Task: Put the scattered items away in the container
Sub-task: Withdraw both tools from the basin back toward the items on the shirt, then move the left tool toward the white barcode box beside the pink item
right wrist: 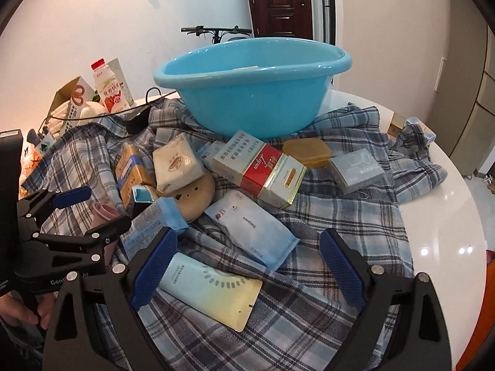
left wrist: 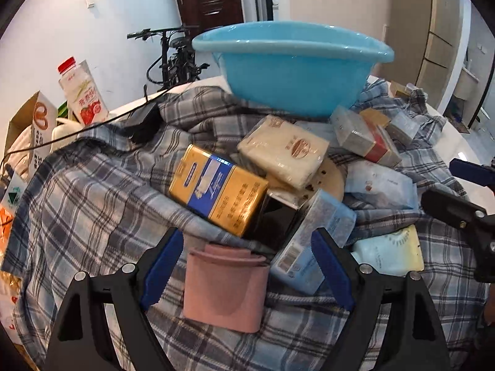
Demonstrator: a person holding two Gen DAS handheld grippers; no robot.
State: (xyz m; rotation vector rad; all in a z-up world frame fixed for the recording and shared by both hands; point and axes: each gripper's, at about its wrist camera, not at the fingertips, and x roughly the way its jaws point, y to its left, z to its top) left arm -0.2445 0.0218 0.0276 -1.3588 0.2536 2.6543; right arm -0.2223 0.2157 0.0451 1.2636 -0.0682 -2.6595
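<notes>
We hold both grippers open: left gripper (left wrist: 247, 266) above the pink cup (left wrist: 225, 290), right gripper (right wrist: 247, 266) above a pale pouch (right wrist: 213, 290); basin (right wrist: 247, 92) at the table's far edge.

Layout, right wrist view as clock face centred on the round biscuit (right wrist: 195, 199). Basin (right wrist: 247, 92) at 12 o'clock, standing on the plaid cloth (right wrist: 340, 232), which covers the round table (right wrist: 448, 210). Carton of cigarettes (right wrist: 263, 170) at 2 o'clock, before the basin; hexagonal lidded box (right wrist: 307, 152) behind its right end, boxed pack (right wrist: 357, 170) further right. Tissue pack (right wrist: 176, 162) at 11 o'clock, resting on the biscuit. Tin (right wrist: 131, 170) at 9 o'clock. Pouch (right wrist: 250, 228) at 4 o'clock; flat pouch (right wrist: 213, 290) at 6 o'clock (nearest the camera). Folded cup (left wrist: 225, 290) left of the flat pouch. Milk bottle (right wrist: 108, 88) far at 10 o'clock, off the cloth.
</notes>
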